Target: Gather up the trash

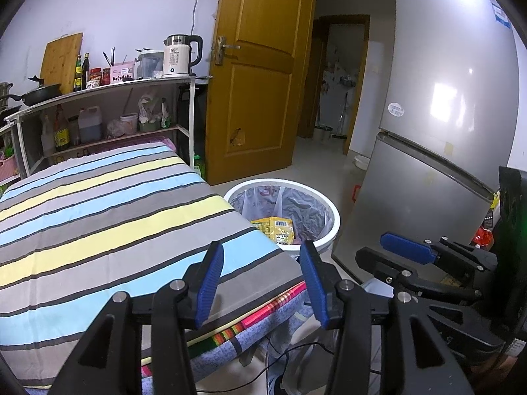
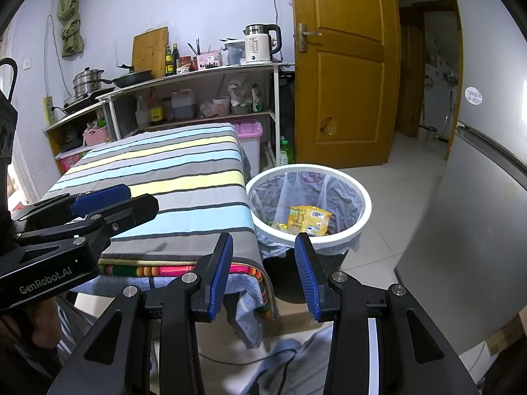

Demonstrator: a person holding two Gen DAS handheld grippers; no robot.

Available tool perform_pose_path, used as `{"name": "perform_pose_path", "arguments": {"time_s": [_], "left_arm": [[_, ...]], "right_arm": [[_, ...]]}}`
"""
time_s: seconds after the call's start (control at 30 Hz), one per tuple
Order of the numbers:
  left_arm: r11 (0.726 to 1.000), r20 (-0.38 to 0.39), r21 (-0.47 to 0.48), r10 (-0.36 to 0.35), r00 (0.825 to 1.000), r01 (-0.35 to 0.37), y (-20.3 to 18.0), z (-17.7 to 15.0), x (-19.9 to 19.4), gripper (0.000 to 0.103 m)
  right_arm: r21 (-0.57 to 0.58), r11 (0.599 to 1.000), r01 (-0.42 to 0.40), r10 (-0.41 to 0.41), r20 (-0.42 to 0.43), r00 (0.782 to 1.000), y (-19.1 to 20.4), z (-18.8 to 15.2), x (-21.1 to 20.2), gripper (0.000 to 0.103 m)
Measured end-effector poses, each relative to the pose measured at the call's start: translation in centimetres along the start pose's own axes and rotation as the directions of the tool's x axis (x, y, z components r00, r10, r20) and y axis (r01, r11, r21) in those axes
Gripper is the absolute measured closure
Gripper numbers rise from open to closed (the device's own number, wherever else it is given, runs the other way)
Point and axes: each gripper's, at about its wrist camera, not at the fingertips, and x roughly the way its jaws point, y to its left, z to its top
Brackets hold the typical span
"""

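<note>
A white trash bin lined with a clear bag stands on the floor beside the striped table. Yellow snack wrappers lie inside it. The bin also shows in the right wrist view, with the wrappers at its bottom. My left gripper is open and empty above the table's near corner. My right gripper is open and empty, just in front of the bin's near rim. Each gripper shows at the edge of the other's view, the right one and the left one.
A grey fridge stands right of the bin. A yellow wooden door is open behind it. A shelf rack with a kettle, bottles and pans runs along the back wall. A cable lies on the floor below the table.
</note>
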Motion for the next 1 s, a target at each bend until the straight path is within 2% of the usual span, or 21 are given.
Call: {"name": "perform_pose_path", "arguments": {"time_s": [1.0], "left_arm": [[1.0, 0.001, 0.01, 0.015, 1.0, -0.015, 0.01, 0.13, 0.23, 0.053]], "right_arm": [[0.006, 1.0, 0.007, -0.007, -0.012, 1.0, -0.42, -0.14, 0.46, 0.063]]}}
